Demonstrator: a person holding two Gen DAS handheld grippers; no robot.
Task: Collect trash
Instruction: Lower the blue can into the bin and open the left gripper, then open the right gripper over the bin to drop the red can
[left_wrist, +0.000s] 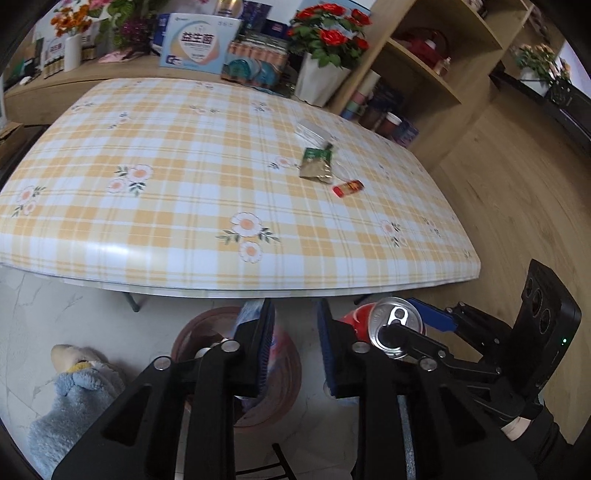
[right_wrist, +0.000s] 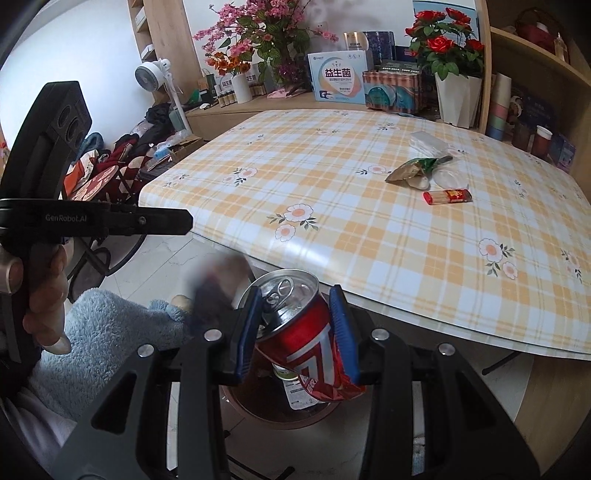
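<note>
The jaws of the right gripper (right_wrist: 295, 328) are clenched on a dented red can (right_wrist: 306, 332), which is held tilted at the lower centre of the right wrist view, above a brown bin (right_wrist: 266, 413) on the floor. The jaws of the left gripper (left_wrist: 295, 339) are released, with nothing between them, over the same bin (left_wrist: 288, 369). Farther up, on the checked bench (left_wrist: 184, 184), a crumpled green wrapper (left_wrist: 317, 164), a small red packet (left_wrist: 348, 188) and a clear wrapper (left_wrist: 310, 129) are seen at the right.
</note>
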